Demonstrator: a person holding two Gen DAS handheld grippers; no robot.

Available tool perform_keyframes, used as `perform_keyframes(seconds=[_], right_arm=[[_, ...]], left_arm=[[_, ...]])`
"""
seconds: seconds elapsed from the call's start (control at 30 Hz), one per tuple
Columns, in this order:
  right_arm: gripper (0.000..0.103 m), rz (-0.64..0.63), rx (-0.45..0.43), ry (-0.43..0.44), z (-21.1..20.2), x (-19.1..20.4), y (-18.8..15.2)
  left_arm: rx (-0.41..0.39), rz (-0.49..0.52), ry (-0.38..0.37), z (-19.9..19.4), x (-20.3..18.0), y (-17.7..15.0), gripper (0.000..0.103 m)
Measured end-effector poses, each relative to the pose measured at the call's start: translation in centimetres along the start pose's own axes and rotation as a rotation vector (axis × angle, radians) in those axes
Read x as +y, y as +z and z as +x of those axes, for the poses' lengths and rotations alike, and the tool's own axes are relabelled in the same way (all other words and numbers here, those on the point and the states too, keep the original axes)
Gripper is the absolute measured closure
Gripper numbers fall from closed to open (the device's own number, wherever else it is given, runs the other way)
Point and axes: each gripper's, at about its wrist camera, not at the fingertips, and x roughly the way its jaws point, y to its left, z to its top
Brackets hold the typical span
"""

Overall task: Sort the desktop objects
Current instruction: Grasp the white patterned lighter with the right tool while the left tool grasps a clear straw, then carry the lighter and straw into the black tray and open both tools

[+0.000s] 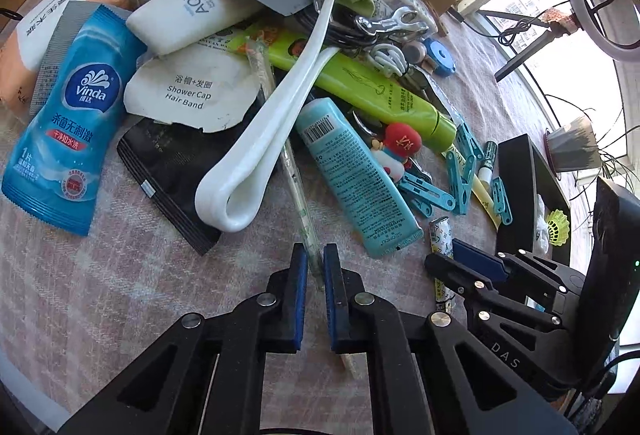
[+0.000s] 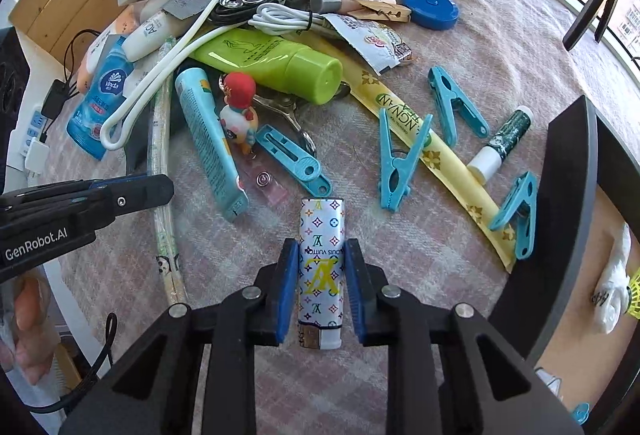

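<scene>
A pile of desktop objects lies on a pink checked cloth. My left gripper (image 1: 315, 259) has its pads close around the end of a long clear-wrapped chopstick pack (image 1: 296, 179); a thin gap shows on each side. My right gripper (image 2: 321, 255) straddles a white patterned lighter (image 2: 321, 267) that lies on the cloth, pads just beside it. The lighter also shows in the left wrist view (image 1: 441, 247), under the right gripper (image 1: 452, 259). The left gripper (image 2: 132, 187) shows at the left of the right wrist view.
In the pile are a blue Vinda wipe pack (image 1: 68, 123), a white strap (image 1: 276, 123), a teal tube (image 1: 356, 175), a green tube (image 2: 276, 67), a red-capped figurine (image 2: 240, 107), several blue clothes pegs (image 2: 396, 163), and a lip balm (image 2: 504, 143). A black tray (image 2: 560, 219) stands at right.
</scene>
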Motion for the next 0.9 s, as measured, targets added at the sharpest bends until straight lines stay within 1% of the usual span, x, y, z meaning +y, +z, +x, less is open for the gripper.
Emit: perform_keyframes(seconds=[0.23,0.47,0.5,0.57,0.6,0.8,0.83,0.9], right_arm=[[0.08,0.072,-0.015,0.054,-0.8,-0.9,-2.7],[0.08,0.107,-0.035,0.082,-2.2,-0.9,-5.9],[0.08,0.112,-0.043,0.083,-2.6,-0.4,-6.9],[0.08,0.123,-0.06,0.089,-3.8,-1.4,-7.8],[0.08,0.131,-0.07,0.093,-4.1,-2.7,-6.2],[0.08,0.183,-0.15,0.095,-8.6,-5.7,-8.2],[0.08,0.198,-0.163,0.09,-8.2,-4.5,-6.7],[0.08,0.231,-0.186,0.08,-8.8,-5.0,-6.5]], left_arm=[[0.029,-0.006,-0.053,-0.4,0.6,-3.3,0.098],[0.007,0.027,-0.08,-1.5,-1.2,-5.2,0.099],[0.005,0.031,-0.081,-1.7,-1.4,-5.4,0.099],[-0.001,0.042,-0.091,-2.2,-2.0,-5.5,0.099],[-0.004,0.048,-0.093,-2.4,-2.4,-5.5,0.099],[-0.025,0.111,-0.115,-3.2,-5.7,-4.7,0.099],[-0.025,0.124,-0.121,-3.2,-6.5,-4.6,0.099],[-0.022,0.151,-0.133,-3.1,-8.0,-4.4,0.099]])
